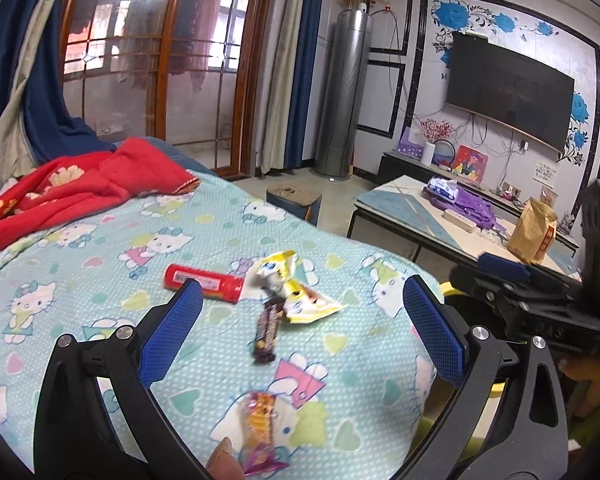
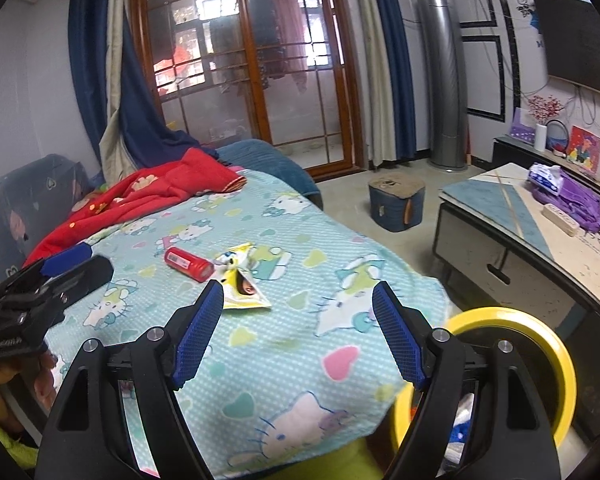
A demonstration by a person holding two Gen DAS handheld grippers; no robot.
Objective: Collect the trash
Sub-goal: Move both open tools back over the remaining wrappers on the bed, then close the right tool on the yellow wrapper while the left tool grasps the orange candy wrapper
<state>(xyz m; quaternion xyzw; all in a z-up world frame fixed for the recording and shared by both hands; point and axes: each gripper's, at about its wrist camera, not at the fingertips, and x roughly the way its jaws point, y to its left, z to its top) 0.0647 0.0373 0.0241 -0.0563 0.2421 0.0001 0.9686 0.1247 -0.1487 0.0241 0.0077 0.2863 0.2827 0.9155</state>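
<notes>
Trash lies on the Hello Kitty bedsheet [image 1: 80, 272]. In the left wrist view I see a red tube [image 1: 204, 282], a yellow-white wrapper [image 1: 296, 288], a dark snack bar wrapper [image 1: 267, 330] and an orange-purple wrapper [image 1: 260, 428] close to the camera. My left gripper [image 1: 302, 332] is open and empty, hovering above them. The right wrist view shows the red tube [image 2: 188, 263] and the yellow wrapper [image 2: 240, 284]. My right gripper [image 2: 298, 328] is open and empty over the sheet. A yellow-rimmed bin [image 2: 540, 328] stands at the bed's right.
A red blanket [image 1: 80, 188] lies at the bed's far end. A low table [image 2: 520, 240] with purple bags stands to the right, and a small stool [image 2: 396, 200] is on the floor. The other gripper shows at the right in the left wrist view [image 1: 540, 292].
</notes>
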